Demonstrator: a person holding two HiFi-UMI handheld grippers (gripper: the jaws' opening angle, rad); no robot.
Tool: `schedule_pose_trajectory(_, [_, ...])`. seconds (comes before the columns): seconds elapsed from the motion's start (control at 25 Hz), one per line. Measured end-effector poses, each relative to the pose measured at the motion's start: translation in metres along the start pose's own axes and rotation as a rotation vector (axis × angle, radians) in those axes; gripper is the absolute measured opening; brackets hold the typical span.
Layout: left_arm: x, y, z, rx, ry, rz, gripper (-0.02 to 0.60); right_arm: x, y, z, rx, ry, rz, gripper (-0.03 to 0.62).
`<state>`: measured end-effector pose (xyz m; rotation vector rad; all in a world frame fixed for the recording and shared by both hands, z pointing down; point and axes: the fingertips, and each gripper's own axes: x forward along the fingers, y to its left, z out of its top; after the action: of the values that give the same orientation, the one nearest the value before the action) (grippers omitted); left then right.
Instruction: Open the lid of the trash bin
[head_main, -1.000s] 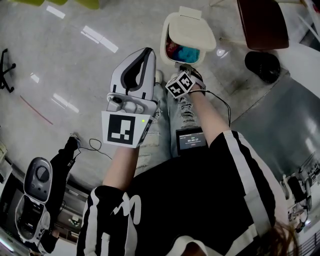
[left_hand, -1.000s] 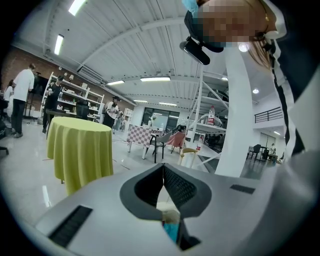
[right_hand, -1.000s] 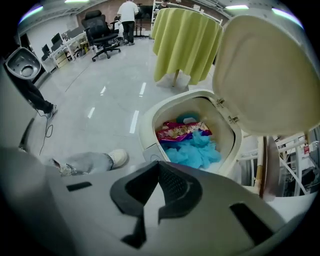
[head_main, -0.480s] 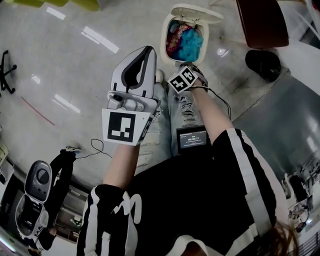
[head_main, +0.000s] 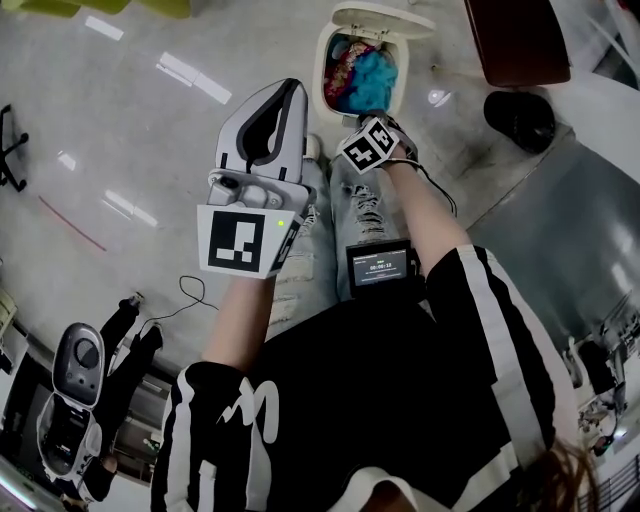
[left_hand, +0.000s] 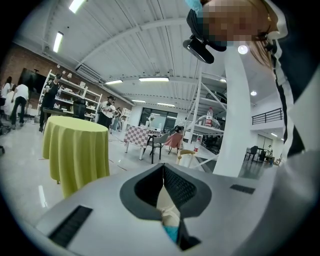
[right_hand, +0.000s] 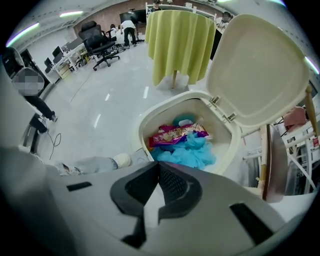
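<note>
Cream plastic trash bin (right_hand: 145, 127) sits on the glossy grey floor (head_main: 130, 130), just ahead of the person's feet, top centre in head view. Its cream hinged lid (right_hand: 260, 70) is up, tipped back on the far-side hinge w/ its inner face turned to the right tool's camera. Bin mouth is fully open. Inside: crumpled bright-blue material (right_hand: 187, 150) w/ a pink-and-purple snack wrapper (right_hand: 177, 134) lying on it toward the back.

Right tool (right_hand: 159, 167): jaws pressed together at the tips, nothing btwn them, aimed at the bin's near rim from just above. In head view its black-and-white marker cube (head_main: 365, 145) hangs right beside the bin's near edge. Tool is clear of the lid.

Left tool (left_hand: 163, 170): jaws likewise closed tip to tip, empty. It's held nearer the head cam, left of the bin & apart from it.

Round table under a yellow-green cloth (right_hand: 180, 40) stands beyond the bin. Dark-red chair seat (head_main: 515, 40) is to the bin's right. Small black screen device (head_main: 380, 268) rests nr the person's waist.
</note>
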<state>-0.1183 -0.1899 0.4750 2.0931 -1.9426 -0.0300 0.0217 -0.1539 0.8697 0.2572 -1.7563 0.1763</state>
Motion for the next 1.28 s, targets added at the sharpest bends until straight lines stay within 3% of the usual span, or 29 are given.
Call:
schedule_pose_trajectory(0.2, [0.001, -0.003, 0.006, 0.012, 0.016, -0.005, 0.011, -0.012, -0.007, 0.007, -0.002, -0.021, -0.017, 0.009])
schedule_pose_trajectory(0.4, [0.004, -0.005, 0.020, -0.002, -0.019, -0.013, 0.010, -0.027, -0.015, 0.021, -0.019, -0.051, -0.037, 0.011])
schedule_pose_trajectory(1.28, [-0.004, -0.012, 0.041, 0.010, -0.010, -0.009, 0.011, -0.089, -0.018, 0.066, 0.068, -0.211, -0.028, 0.011])
